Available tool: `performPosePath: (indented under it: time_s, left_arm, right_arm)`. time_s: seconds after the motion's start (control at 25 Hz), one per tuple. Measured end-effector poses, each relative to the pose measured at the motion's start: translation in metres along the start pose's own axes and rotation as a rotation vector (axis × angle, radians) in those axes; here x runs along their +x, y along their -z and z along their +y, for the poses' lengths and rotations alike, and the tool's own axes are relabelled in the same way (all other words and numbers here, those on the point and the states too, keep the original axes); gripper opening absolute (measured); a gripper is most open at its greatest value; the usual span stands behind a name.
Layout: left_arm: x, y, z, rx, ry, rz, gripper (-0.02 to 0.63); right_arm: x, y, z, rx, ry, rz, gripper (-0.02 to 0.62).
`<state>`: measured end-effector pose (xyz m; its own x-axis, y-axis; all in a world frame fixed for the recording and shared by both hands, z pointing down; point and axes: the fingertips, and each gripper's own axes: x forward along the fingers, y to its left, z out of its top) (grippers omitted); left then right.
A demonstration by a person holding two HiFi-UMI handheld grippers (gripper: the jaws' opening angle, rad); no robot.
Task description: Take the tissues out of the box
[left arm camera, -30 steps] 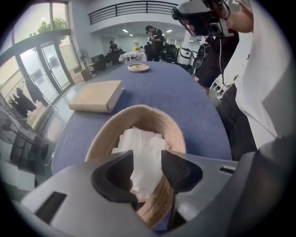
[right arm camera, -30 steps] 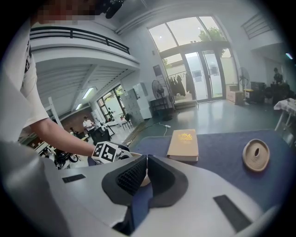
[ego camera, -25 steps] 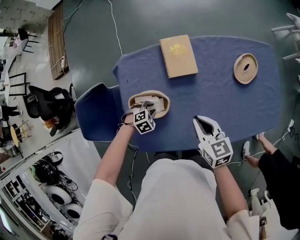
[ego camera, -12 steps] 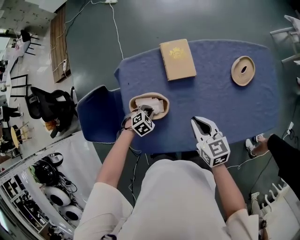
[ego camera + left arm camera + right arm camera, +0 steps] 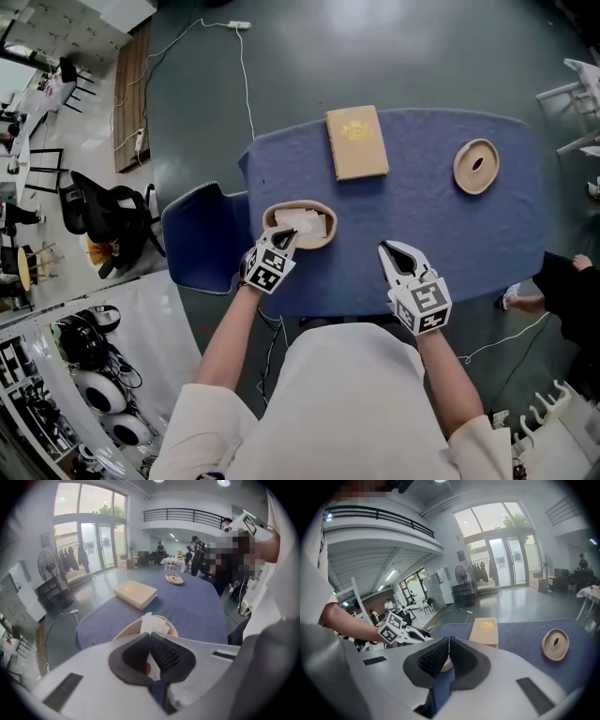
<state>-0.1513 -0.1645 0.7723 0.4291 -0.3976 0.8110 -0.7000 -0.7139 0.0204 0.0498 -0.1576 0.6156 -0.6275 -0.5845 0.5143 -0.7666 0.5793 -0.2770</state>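
Observation:
An oval beige tissue box [image 5: 319,208] stands near the front edge of the blue table [image 5: 441,225], with white tissues [image 5: 298,221] sticking out of it. My left gripper [image 5: 288,233] hangs over the box's near rim, shut on a tissue [image 5: 146,621] that runs from its pads down towards the box [image 5: 125,630]. My right gripper [image 5: 388,249] hovers over the table to the right of the box, shut with nothing between its jaws. In the right gripper view, the right gripper [image 5: 448,642] points past the box [image 5: 446,664], which is mostly hidden, towards the left gripper [image 5: 423,633].
A tan book [image 5: 356,142] lies at the table's far edge, and a round beige lid [image 5: 476,166] sits at the far right. A blue chair [image 5: 202,239] stands against the table's left end. Cables run over the floor, and a person's arm [image 5: 561,286] shows at the right.
My left gripper has drawn up and back out of the box, with a tissue now pinched in its jaws. The right gripper has barely moved.

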Motion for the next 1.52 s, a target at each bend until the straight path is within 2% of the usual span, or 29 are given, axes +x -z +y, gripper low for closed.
performPosePath:
  time_s: [0.4,0.72,1.2,1.52]
  left_arm:
    - [-0.097,-0.055,0.005,-0.256,-0.083,-0.289,0.014]
    - [-0.176,-0.082,0.000,-0.358,-0.174,-0.471,0.014]
    - [-0.289,-0.119,-0.018,-0.415,-0.298,-0.715,0.014]
    - [-0.346,-0.132,-0.030,-0.433,-0.361,-0.845,0.014]
  right_arm:
    - [-0.022,-0.036,0.008,-0.070,-0.023,-0.054,0.034]
    - [-0.039,-0.065,0.023,-0.136,-0.069,-0.101,0.034]
    - [-0.075,-0.117,0.031,-0.179,-0.106,-0.189,0.034]
    - [-0.107,-0.160,0.045,-0.211,-0.145,-0.283,0.034]
